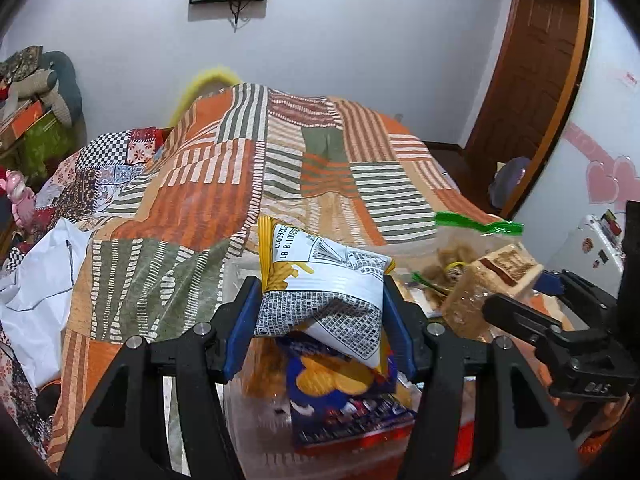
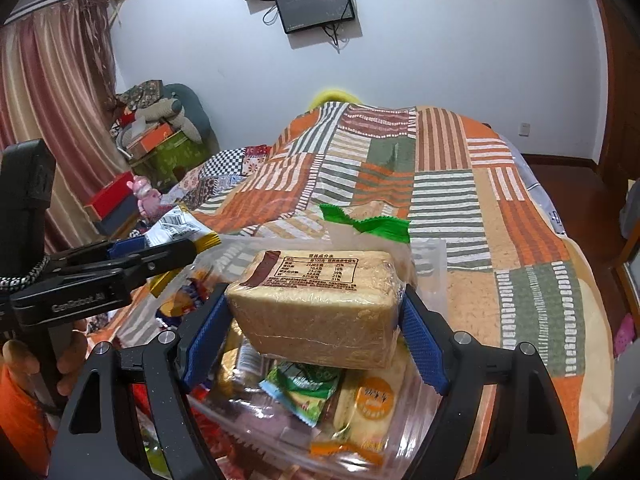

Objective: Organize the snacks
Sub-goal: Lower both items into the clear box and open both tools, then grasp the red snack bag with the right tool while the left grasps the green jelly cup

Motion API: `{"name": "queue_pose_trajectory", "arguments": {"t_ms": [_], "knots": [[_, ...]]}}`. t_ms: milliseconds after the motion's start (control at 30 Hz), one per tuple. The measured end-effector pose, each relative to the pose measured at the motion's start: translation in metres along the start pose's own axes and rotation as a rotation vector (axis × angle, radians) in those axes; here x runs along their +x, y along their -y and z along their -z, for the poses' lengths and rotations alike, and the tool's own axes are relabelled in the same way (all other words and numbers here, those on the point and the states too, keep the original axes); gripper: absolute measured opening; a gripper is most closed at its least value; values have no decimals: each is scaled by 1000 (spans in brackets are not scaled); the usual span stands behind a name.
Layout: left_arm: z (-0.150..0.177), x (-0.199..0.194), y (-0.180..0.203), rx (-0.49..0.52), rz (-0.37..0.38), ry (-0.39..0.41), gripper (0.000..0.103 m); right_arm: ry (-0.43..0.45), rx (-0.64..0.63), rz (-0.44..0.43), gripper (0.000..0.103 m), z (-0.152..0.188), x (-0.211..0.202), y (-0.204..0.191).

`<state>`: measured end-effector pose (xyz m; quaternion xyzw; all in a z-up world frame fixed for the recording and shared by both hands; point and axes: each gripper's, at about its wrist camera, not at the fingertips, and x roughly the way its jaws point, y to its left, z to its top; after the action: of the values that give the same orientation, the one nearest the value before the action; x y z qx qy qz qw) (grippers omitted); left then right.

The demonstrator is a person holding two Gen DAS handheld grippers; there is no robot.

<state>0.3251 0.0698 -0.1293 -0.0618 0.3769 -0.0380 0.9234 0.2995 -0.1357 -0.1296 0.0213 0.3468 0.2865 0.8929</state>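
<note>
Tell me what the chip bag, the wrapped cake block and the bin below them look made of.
Chip bag: thin glossy plastic film, printed; it creases and glints between the left gripper.
Cake block: crumbly beige cake in clear shiny wrap with a printed label, clamped in the right gripper.
Bin: probably clear rigid plastic; snacks show through its wall.

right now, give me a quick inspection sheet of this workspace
surface: bed with striped patchwork cover
job's things: white crisp packet in left gripper; wrapped tan snack block in right gripper; clear tub below holds mixed snack packets
clutter: white cloth on the bed; boxes and a stuffed toy piled by the wall
grippers: both shut on their snacks, held above the tub
cables: loose leads hang under the wall screen
surroundings: curtain, wooden door
</note>
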Motion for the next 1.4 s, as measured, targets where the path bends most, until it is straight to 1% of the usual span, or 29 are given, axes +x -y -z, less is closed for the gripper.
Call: {"name": "queue_pose_trajectory", "arguments": {"t_ms": [100, 167, 367, 667, 733, 767, 900, 1067, 1233, 1333, 1400], "knots": [[-1, 7, 2, 4, -5, -11, 59, 2, 1, 17, 78, 1, 2, 0], [0, 10, 3, 1, 2, -20, 64, 10, 6, 26, 78, -1, 3, 1], [1, 9, 3, -22, 25, -32, 68, 5, 41, 20, 78, -2, 0, 7], [8, -27, 6, -8, 35, 4, 70, 35, 15, 7, 79, -3, -24, 1], [12, -38, 7, -5, 33, 11, 73, 44, -2, 10, 79, -3, -32, -3], [14, -42, 7, -3, 33, 14, 75, 48, -7, 10, 80, -1, -35, -4], [29, -63, 8, 3, 33, 26, 79, 55, -19, 0, 81, 3, -48, -9], [50, -79, 8, 9, 18, 15, 83, 48, -33, -13, 83, 14, -60, -14], [75, -82, 13, 16, 15, -33, 84, 26, -16, -50, 84, 33, -70, -17], [91, -79, 16, 3, 29, -71, 84, 11, -21, -53, 84, 45, -75, -21], [102, -75, 17, -13, 52, -100, 84, -5, -22, -56, 84, 52, -76, -21]]}}
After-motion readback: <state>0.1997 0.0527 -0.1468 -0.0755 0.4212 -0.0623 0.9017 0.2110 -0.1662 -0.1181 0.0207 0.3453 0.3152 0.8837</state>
